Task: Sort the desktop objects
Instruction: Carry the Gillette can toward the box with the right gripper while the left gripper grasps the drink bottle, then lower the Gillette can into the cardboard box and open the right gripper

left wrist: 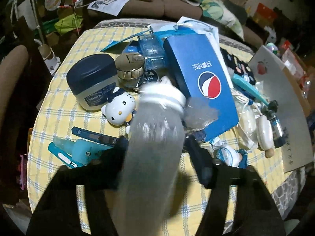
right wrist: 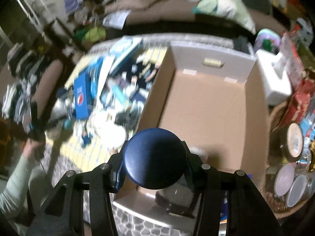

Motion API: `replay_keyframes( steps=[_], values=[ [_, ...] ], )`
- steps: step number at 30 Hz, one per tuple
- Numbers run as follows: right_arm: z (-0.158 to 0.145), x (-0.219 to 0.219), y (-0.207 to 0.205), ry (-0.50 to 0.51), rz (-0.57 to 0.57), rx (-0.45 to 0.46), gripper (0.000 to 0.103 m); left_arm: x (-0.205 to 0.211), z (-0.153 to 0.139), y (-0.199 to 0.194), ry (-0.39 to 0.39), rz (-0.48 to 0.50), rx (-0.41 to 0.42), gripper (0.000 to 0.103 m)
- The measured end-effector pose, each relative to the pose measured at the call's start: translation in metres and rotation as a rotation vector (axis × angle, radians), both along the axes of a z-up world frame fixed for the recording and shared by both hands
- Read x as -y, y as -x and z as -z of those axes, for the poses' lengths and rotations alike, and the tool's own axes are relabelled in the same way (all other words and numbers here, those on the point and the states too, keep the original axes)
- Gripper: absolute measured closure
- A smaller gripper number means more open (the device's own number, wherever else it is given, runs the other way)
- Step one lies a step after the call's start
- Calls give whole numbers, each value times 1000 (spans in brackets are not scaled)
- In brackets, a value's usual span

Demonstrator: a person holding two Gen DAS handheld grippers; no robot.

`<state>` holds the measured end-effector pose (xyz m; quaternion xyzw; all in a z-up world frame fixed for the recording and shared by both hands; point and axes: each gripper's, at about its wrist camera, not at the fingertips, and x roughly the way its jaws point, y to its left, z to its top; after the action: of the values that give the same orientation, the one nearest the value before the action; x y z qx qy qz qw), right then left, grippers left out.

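Left gripper (left wrist: 153, 147) fingers clamp a light, slick clear bottle (left wrist: 155, 129) mid-body, while right gripper (right wrist: 154, 159) fingers pinch a rigid blue jar (right wrist: 154, 158) above the box (right wrist: 206, 102).

Counted on the checked cloth: one Vaseline jar (left wrist: 92, 82), one gold-lidded jar (left wrist: 130, 68), one cat figurine (left wrist: 120, 108), one blue Pepsi box (left wrist: 202, 86). Beside, one cardboard box (right wrist: 206, 106).

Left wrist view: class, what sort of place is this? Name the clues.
Most likely a lived-in home living room: a brown sofa with a floral cushion behind a table under a yellow checked cloth, crowded with toiletries like a Vaseline jar.
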<state>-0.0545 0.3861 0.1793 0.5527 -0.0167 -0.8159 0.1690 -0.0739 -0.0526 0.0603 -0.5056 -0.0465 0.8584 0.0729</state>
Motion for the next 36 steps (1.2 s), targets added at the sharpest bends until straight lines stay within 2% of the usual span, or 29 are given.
replay_keyframes(
  steps=[4,9,11,15,18,21,24,28,30,33,36],
  values=[
    [12,8,3,-26,-8,19,53,4,-2,-4,-14,-3,-1,60],
    [3,-1,7,37,25,-18,53,8,-13,-15,-39,-10,-20,61],
    [-6,-10,8,50,43,-40,53,10,-27,-24,-66,-12,-47,61],
    [-33,-35,9,79,90,-101,53,-6,-77,-39,-146,39,-121,61],
    [-52,-54,10,84,126,-146,53,-48,-122,-41,-186,137,-180,62],
    [-63,-71,13,63,152,-169,53,-110,-159,-35,-260,260,-202,62],
    [-63,-89,21,-1,178,-168,53,-183,-178,-23,-287,378,-196,62],
    [-44,-112,37,-61,217,-135,53,-276,-181,-5,-261,493,-176,62],
    [-28,-121,43,-44,237,-114,53,-314,-173,5,-241,531,-149,62],
    [-1,-131,52,34,268,-86,53,-351,-157,12,-180,557,-123,62],
    [28,-136,60,165,302,-50,53,-374,-144,12,-146,576,-97,62]
  ],
)
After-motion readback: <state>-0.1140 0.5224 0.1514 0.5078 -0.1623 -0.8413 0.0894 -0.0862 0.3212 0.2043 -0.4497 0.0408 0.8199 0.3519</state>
